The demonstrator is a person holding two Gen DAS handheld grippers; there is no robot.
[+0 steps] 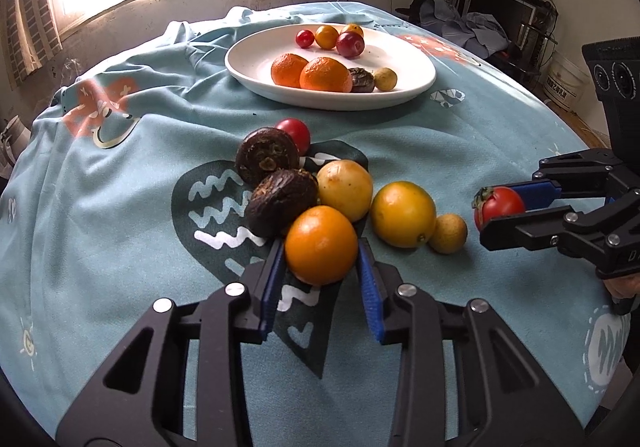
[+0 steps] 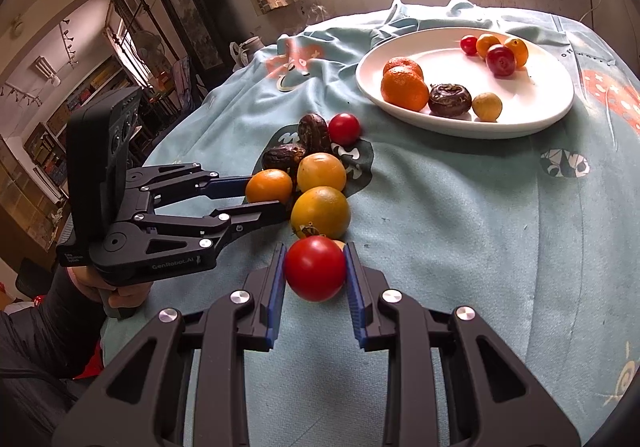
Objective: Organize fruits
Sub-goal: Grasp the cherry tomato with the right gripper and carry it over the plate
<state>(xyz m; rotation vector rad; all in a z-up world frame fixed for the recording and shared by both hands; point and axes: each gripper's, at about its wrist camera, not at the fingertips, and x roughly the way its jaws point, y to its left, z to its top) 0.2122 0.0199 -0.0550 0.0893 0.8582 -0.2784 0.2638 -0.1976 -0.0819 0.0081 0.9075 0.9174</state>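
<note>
In the left wrist view, the left gripper [image 1: 322, 259] has its blue pads pressed on both sides of an orange fruit [image 1: 321, 245] at the near edge of the loose pile on the teal cloth [image 1: 440, 151]. Around it lie two dark brown fruits [image 1: 280, 203], two yellow fruits [image 1: 402, 214], a small tan one [image 1: 448, 234] and a red one [image 1: 294, 133] at 12 o'clock of the pile. The white plate [image 1: 248, 63], further toward 12 o'clock, already carries eight fruits, so the sorting looks roughly half done.

In the right wrist view, the right gripper [image 2: 315, 275] pinches a red tomato [image 2: 315, 273] between its pads. The plate [image 2: 372, 87] sits toward 1 o'clock, well apart. Seven fruits remain off the plate besides the two being held, by this count.
</note>
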